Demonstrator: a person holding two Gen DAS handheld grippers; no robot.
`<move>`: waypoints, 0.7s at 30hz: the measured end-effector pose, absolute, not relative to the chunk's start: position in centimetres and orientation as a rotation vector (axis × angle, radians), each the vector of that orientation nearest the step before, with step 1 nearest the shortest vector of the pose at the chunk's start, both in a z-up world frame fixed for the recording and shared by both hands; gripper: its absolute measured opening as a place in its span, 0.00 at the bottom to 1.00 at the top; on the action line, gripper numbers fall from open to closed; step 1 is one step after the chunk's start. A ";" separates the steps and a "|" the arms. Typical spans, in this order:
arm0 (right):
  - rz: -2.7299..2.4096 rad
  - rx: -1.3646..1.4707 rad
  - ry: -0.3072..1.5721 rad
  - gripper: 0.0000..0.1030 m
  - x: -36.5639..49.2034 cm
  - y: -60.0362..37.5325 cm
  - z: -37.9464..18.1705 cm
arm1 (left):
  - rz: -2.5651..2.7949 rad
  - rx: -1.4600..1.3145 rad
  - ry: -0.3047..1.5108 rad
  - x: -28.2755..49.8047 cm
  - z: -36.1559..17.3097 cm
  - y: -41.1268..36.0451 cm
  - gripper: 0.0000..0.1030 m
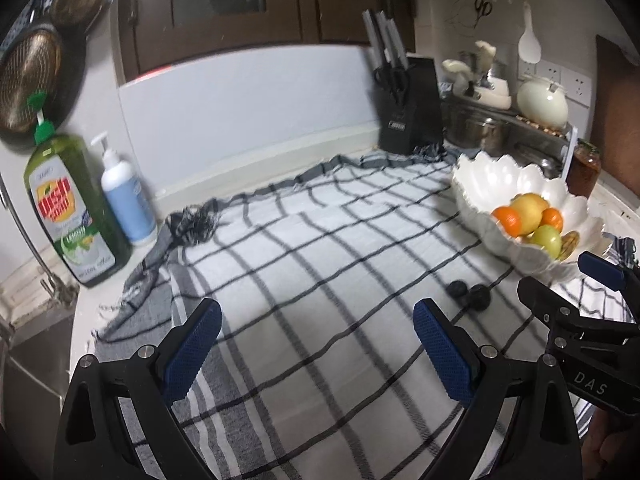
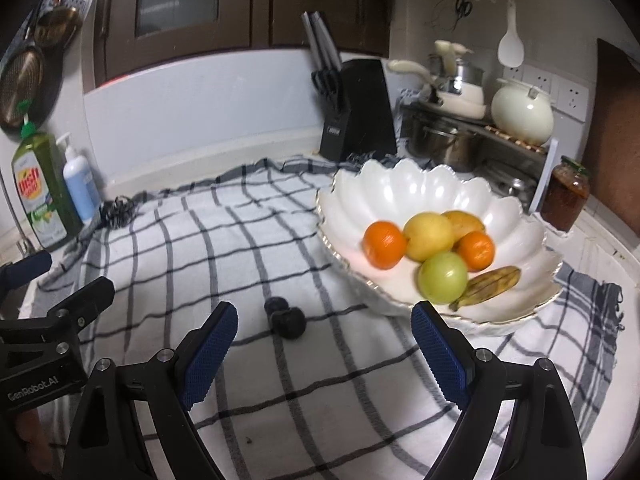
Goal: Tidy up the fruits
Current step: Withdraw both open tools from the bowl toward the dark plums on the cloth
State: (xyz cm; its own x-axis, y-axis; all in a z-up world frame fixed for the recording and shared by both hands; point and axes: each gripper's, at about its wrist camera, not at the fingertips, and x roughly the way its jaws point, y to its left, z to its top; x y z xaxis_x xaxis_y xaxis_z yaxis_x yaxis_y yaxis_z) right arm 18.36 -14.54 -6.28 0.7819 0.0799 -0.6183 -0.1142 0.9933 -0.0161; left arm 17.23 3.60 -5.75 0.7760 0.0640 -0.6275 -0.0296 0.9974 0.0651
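Across the bench [image 1: 624, 220] a checked cloth [image 1: 320, 260] is lying, woven white with dark grid lines, its fringed edge bunching near the back wall. Toward the right a white scalloped bowl [image 2: 420, 196] is sitting on the cloth, glossy, with a petal-shaped rim. The right wrist view is showing its full contents: two oranges [image 2: 385, 245], a yellow round fruit [image 2: 428, 236], a green round fruit [image 2: 443, 278], a mango [image 2: 468, 222] and a browned banana [image 2: 486, 286]. The left wrist view is catching only the near part of that pile, but is showing more of the open cloth on the left, running to a green dish soap bottle [image 1: 72, 208] and a white pump bottle [image 1: 126, 196]. Behind, a black knife block [image 2: 356, 112] is standing upright. Two dark round fruits [image 2: 286, 316] are resting on the cloth, touching each other, just beside the bowl's near rim. The left gripper [image 1: 316, 352] is hovering wide open over bare cloth, holding nothing. The right gripper [image 2: 324, 354] is also spread wide and holding nothing, the dark fruits lying just ahead between its blue ridged pads [image 2: 208, 356].
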 end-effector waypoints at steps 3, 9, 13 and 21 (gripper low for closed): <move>0.117 -0.058 0.689 0.87 19.1 -14.2 -7.2 | 0.068 0.044 0.701 17.5 -6.8 4.0 0.95; 0.134 -0.076 0.729 0.86 20.5 -13.6 -8.7 | 0.093 0.026 0.735 18.3 -8.0 4.4 0.95; 0.149 -0.084 0.761 0.77 21.5 -13.3 -9.5 | 0.101 0.015 0.756 19.0 -8.5 4.6 0.95; 0.170 -0.094 0.812 0.66 23.0 -12.9 -10.9 | 0.093 -0.005 0.782 20.0 -9.1 5.0 0.95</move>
State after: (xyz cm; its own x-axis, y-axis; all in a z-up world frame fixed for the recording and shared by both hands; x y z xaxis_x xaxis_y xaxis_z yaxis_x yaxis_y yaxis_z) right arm 23.01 -12.87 -10.89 0.6753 0.1147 -0.7285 -0.1866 0.9823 -0.0183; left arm 20.00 4.97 -9.06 0.7055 0.0816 -0.7040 -0.0852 0.9959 0.0301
